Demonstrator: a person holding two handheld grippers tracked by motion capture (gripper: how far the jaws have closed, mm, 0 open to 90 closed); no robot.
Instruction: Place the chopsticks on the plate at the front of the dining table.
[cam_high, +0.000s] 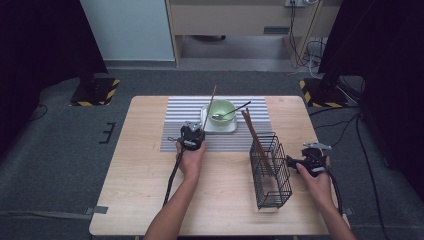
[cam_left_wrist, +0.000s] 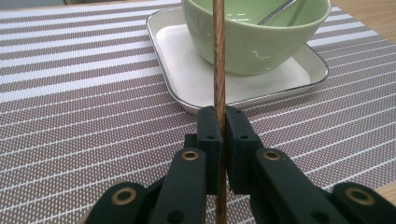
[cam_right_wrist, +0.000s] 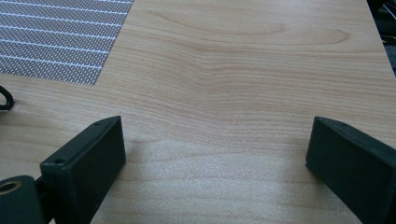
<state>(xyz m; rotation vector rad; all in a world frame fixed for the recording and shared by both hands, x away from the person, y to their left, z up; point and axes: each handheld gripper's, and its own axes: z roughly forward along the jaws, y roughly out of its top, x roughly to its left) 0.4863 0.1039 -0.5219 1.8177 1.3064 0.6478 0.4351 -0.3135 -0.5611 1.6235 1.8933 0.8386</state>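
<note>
My left gripper (cam_left_wrist: 222, 135) is clamped on a single wooden chopstick (cam_left_wrist: 219, 56), jaws pinched flat against its sides so the stick stands nearly upright over the striped placemat (cam_left_wrist: 70, 93), just off the near left corner of the white square tray (cam_left_wrist: 177, 70); I judge I hold it low on the shaft so the long end is free to be steered toward the wire basket (cam_high: 270, 172). In the high view the chopstick (cam_high: 209, 106) rises from the left gripper (cam_high: 192, 136) and leans past the left side of the green bowl (cam_high: 222, 111), which sits on the tray at the far middle of the tabletop (cam_high: 140, 200) with a metal spoon (cam_high: 231, 112) resting inside, its handle poking over the rim toward the right. My right gripper (cam_high: 311, 161) waits with its jaws spread wide, holding nothing, just beside the right side of the black wire basket near the tabletop's right edge, seemingly placed to steady it. More brown chopsticks (cam_high: 255, 140) already lean in the basket, tips angled toward the tray. Along the right gripper (cam_right_wrist: 215, 158) I see bare wood grain and a corner of the placemat. The chopstick's lower end is cut off below my left jaws, its tip runs out of frame above, and I cannot count the sticks behind the basket's wires.
</note>
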